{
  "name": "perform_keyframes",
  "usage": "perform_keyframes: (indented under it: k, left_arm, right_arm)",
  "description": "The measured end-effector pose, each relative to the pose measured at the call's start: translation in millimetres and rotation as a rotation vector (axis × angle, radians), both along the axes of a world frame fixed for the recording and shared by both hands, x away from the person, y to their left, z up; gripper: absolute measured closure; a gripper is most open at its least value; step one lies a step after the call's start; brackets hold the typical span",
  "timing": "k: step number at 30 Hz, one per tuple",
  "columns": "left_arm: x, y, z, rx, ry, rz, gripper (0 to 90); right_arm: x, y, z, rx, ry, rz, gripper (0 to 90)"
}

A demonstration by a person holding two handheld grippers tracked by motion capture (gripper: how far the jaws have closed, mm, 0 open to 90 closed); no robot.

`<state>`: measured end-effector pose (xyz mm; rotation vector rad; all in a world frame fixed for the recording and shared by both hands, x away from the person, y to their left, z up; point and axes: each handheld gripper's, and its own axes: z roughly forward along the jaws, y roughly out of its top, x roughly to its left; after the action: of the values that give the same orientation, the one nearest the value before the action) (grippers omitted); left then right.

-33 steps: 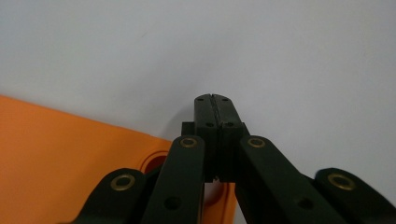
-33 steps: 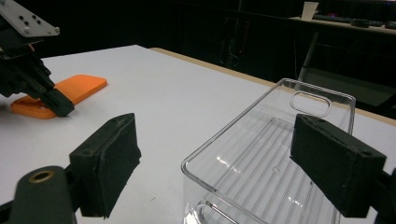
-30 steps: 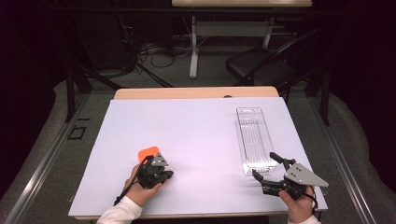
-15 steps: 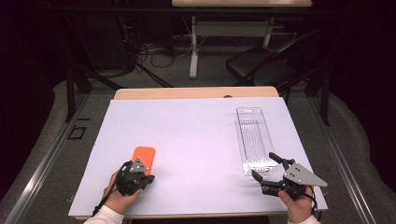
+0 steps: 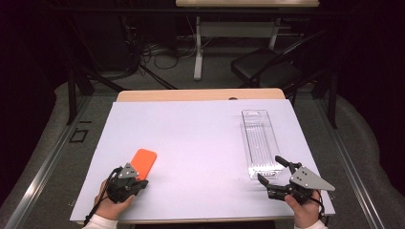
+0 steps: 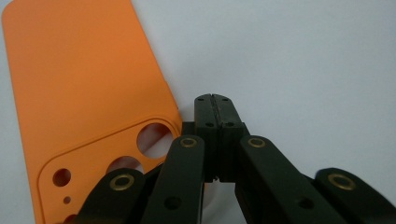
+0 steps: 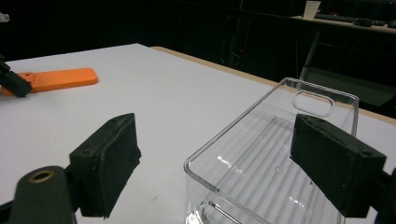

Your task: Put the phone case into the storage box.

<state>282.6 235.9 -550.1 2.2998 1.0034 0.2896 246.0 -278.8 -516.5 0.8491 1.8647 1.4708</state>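
Observation:
An orange phone case [image 5: 143, 162] lies flat on the white sheet at the near left. My left gripper [image 5: 140, 183] sits just near and left of it. In the left gripper view the jaws [image 6: 215, 100] are shut with nothing between them, and the case [image 6: 88, 79], camera holes toward me, lies beside them on the left. A clear plastic tray [image 5: 260, 138] lies lengthwise at the right. My right gripper [image 5: 270, 169] stands open at its near end. In the right gripper view [image 7: 223, 161] the tray's corner [image 7: 243, 119] sits between the wide-apart pads, and the left pad is apart from it.
The white sheet [image 5: 200, 138] covers most of the table, with a wooden edge [image 5: 200, 94] showing at the back. Beyond the table stand a black chair [image 5: 267, 71], a desk leg [image 5: 197, 47] and floor cables. The orange case [image 7: 60, 78] shows far left in the right gripper view.
My left gripper has slid left and toward the near edge, off the orange case, which now lies fully uncovered. The right gripper and the tray have not moved.

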Motion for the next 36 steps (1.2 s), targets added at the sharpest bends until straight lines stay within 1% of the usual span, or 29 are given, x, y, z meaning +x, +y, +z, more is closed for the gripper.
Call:
perform_keyframes:
  k: [4,7,9,14,15,19,22,24,27,28,29,31,36]
  left_arm:
    - [-1.9,6.5,-0.1,0.005,-0.006,0.018,90.0]
    - [-2.3,11.7,0.1,0.020,-0.015,0.031,90.0]
    - [-2.2,15.2,-0.1,0.009,-0.009,0.043,90.0]
    - [-2.0,23.3,0.5,0.005,-0.006,0.073,90.0]
    - [-1.8,24.3,0.3,0.007,-0.011,0.076,90.0]
    - [-2.1,24.4,1.1,-0.003,-0.006,0.081,90.0]
    - [-2.9,22.9,3.5,-0.025,-0.009,0.078,90.0]
    - [-3.6,21.3,5.0,-0.046,-0.019,0.074,89.6]
    - [-4.1,19.0,6.4,-0.064,-0.031,0.069,86.6]
    - [-4.5,17.8,7.0,-0.072,-0.035,0.070,82.7]
    - [-4.7,17.0,7.2,-0.077,-0.041,0.071,82.7]
    - [-5.3,15.2,8.4,-0.094,-0.062,0.076,76.4]
    - [-7.1,14.2,13.0,-0.152,-0.090,0.084,62.5]
  right_arm:
    - [-0.4,0.1,0.4,-0.001,-0.001,0.001,14.6]
    - [-0.5,0.2,0.5,0.000,-0.001,0.003,14.6]
    - [-0.5,0.2,0.6,0.000,-0.001,0.004,14.6]
    - [-0.4,0.1,0.8,-0.005,-0.002,0.005,14.6]
    - [-0.4,0.1,0.8,-0.005,-0.002,0.005,14.6]
    - [0.3,0.3,0.3,0.001,-0.003,0.008,14.6]
    - [0.0,0.1,0.5,-0.001,-0.002,0.007,14.7]
    - [0.2,0.2,0.4,0.002,-0.003,0.008,14.6]
    - [0.3,0.6,0.3,0.002,-0.002,0.009,14.6]
    - [0.2,0.7,0.3,0.000,-0.001,0.009,14.6]
    - [-0.1,0.7,0.5,-0.003,0.002,0.009,14.6]
    - [-0.2,0.9,0.5,-0.004,0.002,0.009,14.6]
    - [-0.3,0.8,0.5,-0.005,0.003,0.009,14.7]
